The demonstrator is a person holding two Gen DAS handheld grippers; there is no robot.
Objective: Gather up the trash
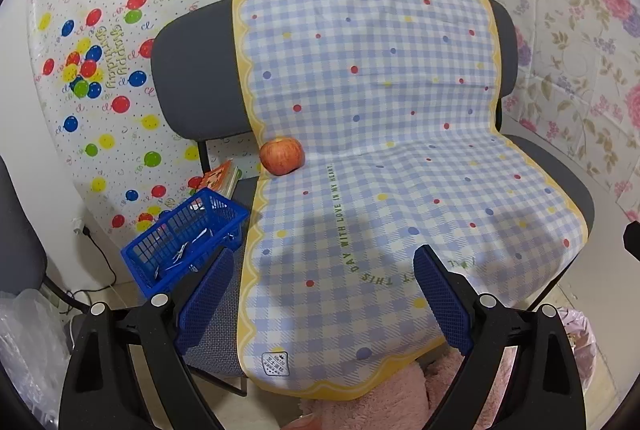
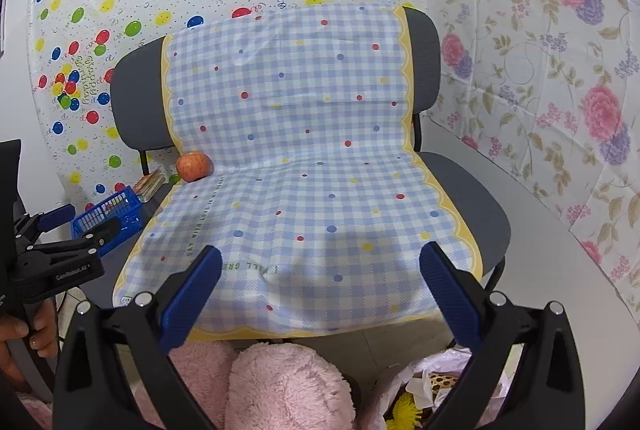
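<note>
A red apple (image 1: 282,155) (image 2: 194,167) lies at the back left of the chair seat, on a blue checked cloth (image 1: 380,157) (image 2: 304,165). My left gripper (image 1: 324,270) hovers open over the cloth's front edge, nothing between its blue pads (image 1: 208,294). My right gripper (image 2: 320,266) is open too, above the seat's front, and holds nothing. The left gripper (image 2: 86,220) also shows at the left edge of the right wrist view, held by a hand (image 2: 24,338). A pink bag (image 2: 424,386) (image 1: 580,342) with crumpled paper and a yellow flower sits on the floor at the lower right.
A blue plastic basket (image 1: 184,242) (image 2: 110,216) stands on the floor left of the chair, with books (image 1: 218,177) behind it. Pink fluffy slippers (image 2: 280,386) (image 1: 380,398) lie under the seat's front. Patterned sheets cover the walls behind and to the right.
</note>
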